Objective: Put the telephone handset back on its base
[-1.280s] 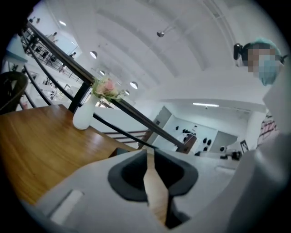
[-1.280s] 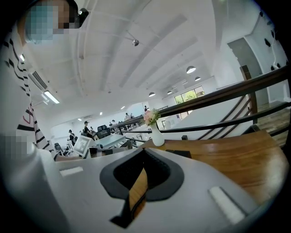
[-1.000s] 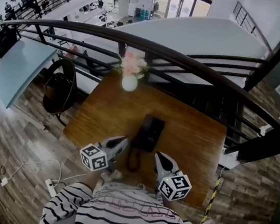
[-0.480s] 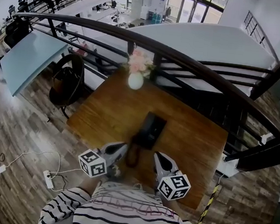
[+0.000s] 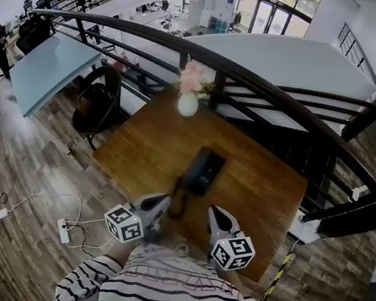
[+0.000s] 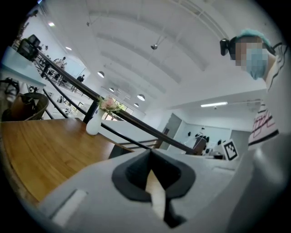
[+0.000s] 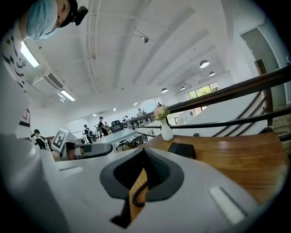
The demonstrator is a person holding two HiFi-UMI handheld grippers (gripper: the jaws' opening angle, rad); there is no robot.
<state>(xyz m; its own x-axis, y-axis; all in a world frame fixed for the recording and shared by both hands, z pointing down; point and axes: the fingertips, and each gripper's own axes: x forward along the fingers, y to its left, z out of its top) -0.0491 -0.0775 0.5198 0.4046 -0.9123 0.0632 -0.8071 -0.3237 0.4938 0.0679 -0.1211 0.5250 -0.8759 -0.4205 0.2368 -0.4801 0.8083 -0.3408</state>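
Note:
The black telephone lies in the middle of the wooden table; its handset looks to be lying along the base, though I cannot tell exactly how it sits. Its coiled cord loops toward the near edge. My left gripper is at the near edge, left of the cord, shut with nothing in it. My right gripper is to the right of the cord, also shut and holding nothing. In the right gripper view the telephone lies ahead, and the cord shows through the slit below the closed jaws.
A white vase with pink flowers stands at the table's far edge. A dark railing runs just behind it. A black chair is at the far left, and cables with a power strip lie on the floor.
The head view has drifted, so the table sits a little higher and to the right in it. Both grippers stay at the near edge, beside the cord.

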